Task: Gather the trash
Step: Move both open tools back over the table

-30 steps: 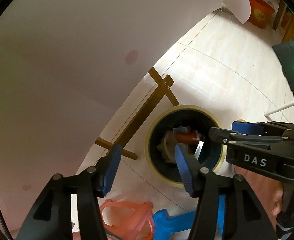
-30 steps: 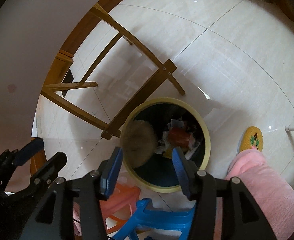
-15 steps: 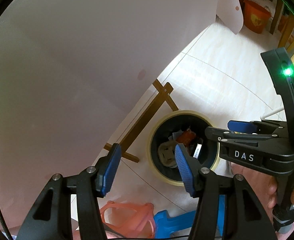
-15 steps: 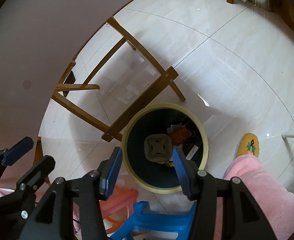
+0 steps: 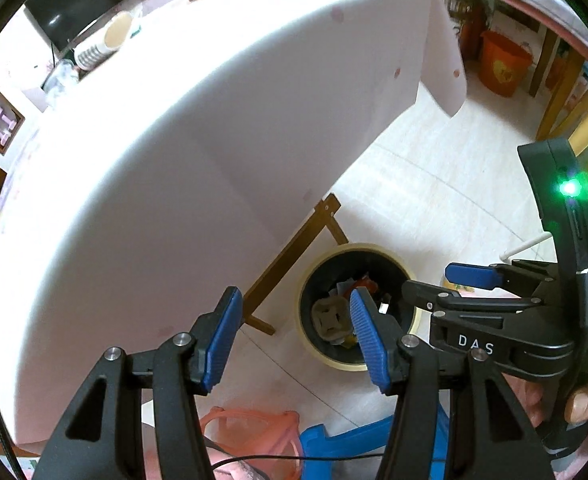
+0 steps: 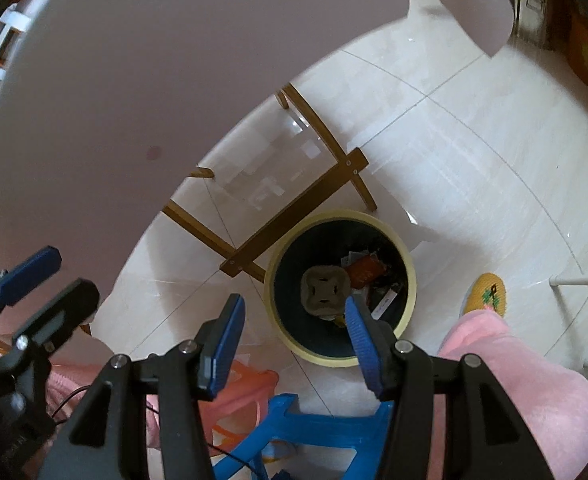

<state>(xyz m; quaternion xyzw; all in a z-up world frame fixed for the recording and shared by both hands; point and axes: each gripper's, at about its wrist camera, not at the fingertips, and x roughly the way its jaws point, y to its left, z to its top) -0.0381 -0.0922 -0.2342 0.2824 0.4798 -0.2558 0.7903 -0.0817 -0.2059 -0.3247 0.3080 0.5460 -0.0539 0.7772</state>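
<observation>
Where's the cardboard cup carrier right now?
The cardboard cup carrier lies inside the yellow-rimmed trash bin on the floor, left of the red wrapper, near the wooden table leg.

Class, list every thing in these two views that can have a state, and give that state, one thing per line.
Left gripper: jaws open, nothing between them.
Right gripper: jaws open, nothing between them.
Trash bin: upright on the floor, uncovered, partly filled.
Cardboard cup carrier: lying in the bin on top of the other trash.
Paper cup: tipped on its side on the table.
</observation>
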